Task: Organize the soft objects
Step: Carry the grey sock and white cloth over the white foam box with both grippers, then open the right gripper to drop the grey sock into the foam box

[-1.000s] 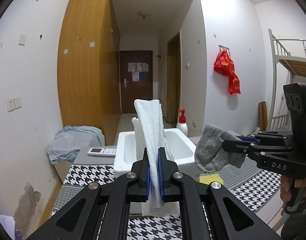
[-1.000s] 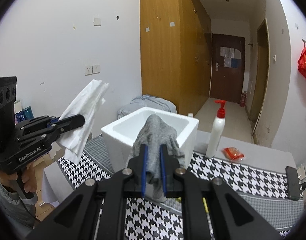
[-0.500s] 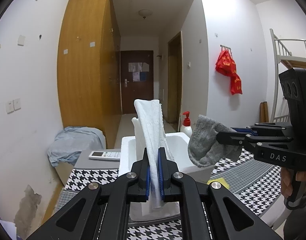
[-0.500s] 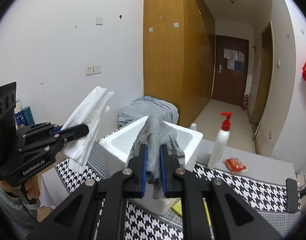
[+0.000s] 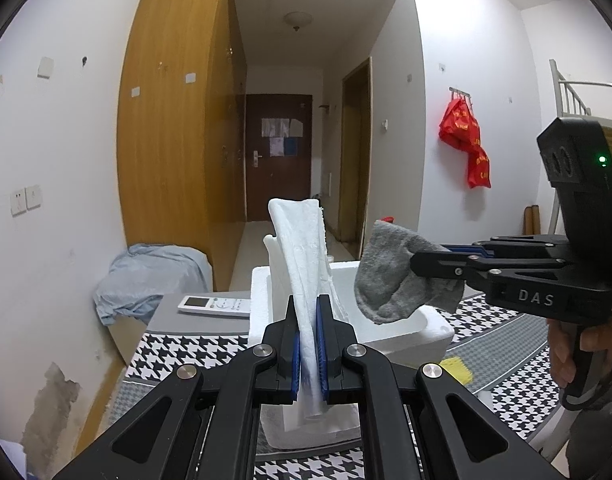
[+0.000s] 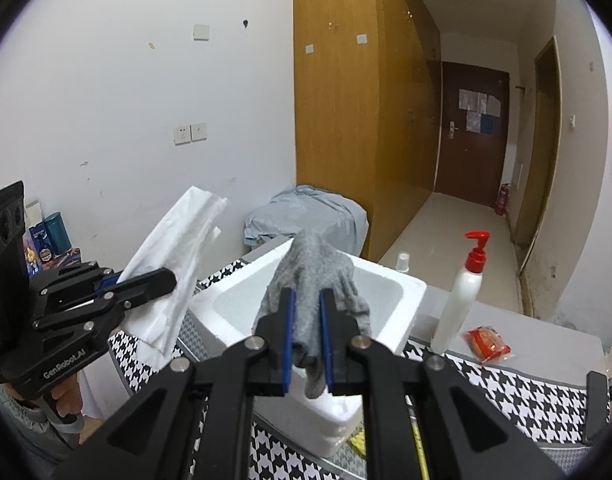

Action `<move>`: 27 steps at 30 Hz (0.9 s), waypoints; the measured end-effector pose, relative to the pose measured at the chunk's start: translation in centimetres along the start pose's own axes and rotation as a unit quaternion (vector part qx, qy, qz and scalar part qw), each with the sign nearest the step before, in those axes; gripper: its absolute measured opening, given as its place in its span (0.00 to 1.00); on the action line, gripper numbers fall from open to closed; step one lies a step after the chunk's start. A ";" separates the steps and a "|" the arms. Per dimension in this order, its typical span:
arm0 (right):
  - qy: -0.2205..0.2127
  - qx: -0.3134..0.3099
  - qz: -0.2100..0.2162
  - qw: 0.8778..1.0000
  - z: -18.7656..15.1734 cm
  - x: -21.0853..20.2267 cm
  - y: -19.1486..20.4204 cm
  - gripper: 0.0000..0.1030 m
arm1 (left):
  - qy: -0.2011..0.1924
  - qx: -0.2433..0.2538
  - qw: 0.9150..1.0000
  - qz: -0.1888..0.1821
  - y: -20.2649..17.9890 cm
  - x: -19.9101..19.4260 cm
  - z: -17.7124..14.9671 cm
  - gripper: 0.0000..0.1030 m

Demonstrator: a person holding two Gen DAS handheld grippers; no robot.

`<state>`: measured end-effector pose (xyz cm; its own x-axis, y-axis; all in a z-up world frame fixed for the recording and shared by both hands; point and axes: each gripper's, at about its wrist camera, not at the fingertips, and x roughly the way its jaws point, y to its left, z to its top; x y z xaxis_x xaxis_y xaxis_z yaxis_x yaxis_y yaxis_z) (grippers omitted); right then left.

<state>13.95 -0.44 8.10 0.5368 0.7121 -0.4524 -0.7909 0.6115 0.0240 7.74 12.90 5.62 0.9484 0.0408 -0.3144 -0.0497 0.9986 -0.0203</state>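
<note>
Remote control (image 5: 215, 306) in left view only

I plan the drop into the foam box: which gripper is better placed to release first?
Probably right: its grey cloth hangs over the foam box opening, while the white towel in the left gripper looks nearer its front wall.

Two wrist fisheyes along their claws, close over the shared foam box (image 5: 406, 332) (image 6: 402, 292) — hallway door (image 5: 278, 156) beyond.
</note>
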 end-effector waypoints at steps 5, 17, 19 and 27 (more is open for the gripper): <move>0.011 0.000 0.003 1.000 0.1 1.4 -0.2 0.15 | 0.003 -0.005 1.000 0.001 0.3 0.5 -0.2 0.07; 0.049 0.023 0.004 0.999 0.0 4.1 -1.0 0.30 | 0.010 -0.009 1.000 0.000 0.7 1.2 -0.5 0.07; 0.040 0.023 0.007 0.999 0.1 3.9 -0.9 0.63 | 0.011 -0.011 1.000 0.003 0.8 1.2 -0.4 0.07; 0.002 0.004 0.004 1.000 0.1 1.2 -0.3 1.00 | 0.011 -0.013 1.000 0.010 0.6 1.1 -0.3 0.07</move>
<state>14.86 0.33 7.65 0.5290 0.7154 -0.4565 -0.7928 0.6085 0.0350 8.62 13.49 5.01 0.9404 0.0593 -0.3349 -0.0769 0.9963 -0.0394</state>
